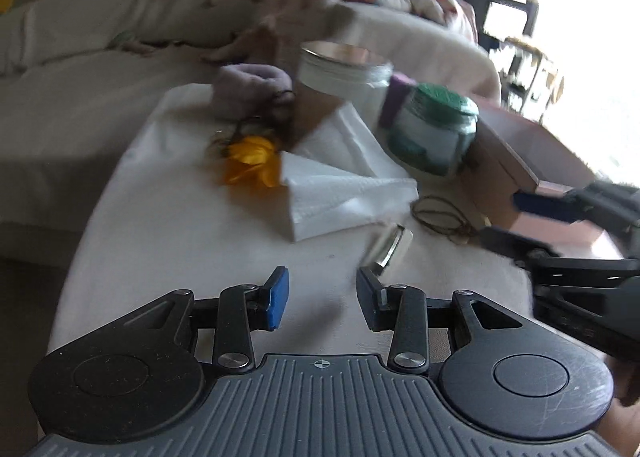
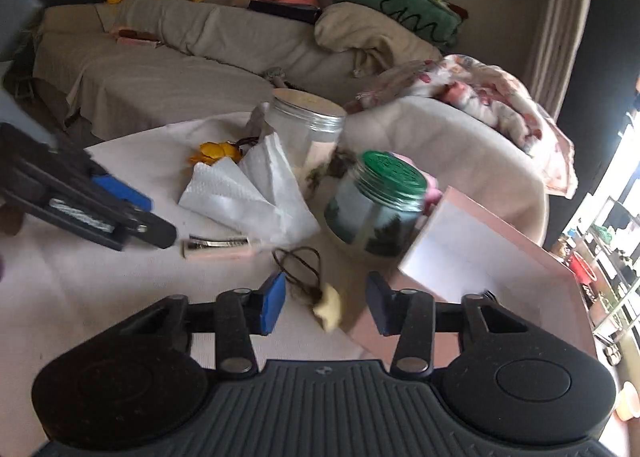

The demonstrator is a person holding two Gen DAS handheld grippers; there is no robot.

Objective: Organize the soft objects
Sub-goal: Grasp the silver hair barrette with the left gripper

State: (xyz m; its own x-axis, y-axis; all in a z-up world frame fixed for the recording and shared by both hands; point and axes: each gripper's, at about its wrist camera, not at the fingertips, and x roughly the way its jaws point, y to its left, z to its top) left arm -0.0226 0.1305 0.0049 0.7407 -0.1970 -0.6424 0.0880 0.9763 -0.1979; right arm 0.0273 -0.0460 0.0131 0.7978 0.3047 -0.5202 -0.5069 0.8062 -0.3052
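On the white-clothed table [image 1: 160,225] lie a yellow fabric flower [image 1: 252,161], a purple fluffy scrunchie [image 1: 250,89], white paper towel [image 1: 332,193] and a brown hair tie [image 1: 440,217]. My left gripper [image 1: 322,299] is open and empty above the table, just short of a small cosmetic tube [image 1: 390,245]. My right gripper [image 2: 326,303] is open and hovers over the brown hair tie with a pale charm [image 2: 316,289]. The flower [image 2: 214,151], towel [image 2: 248,193] and tube [image 2: 220,249] show in the right view too. The left gripper [image 2: 132,217] appears at that view's left.
A clear jar with a metal lid [image 2: 306,129], a green-lidded jar [image 2: 376,201] and an open pink box [image 2: 472,261] stand on the table. A covered sofa [image 2: 160,57] with cushions, toys and a floral blanket [image 2: 500,105] lies behind. The right gripper [image 1: 560,225] enters the left view.
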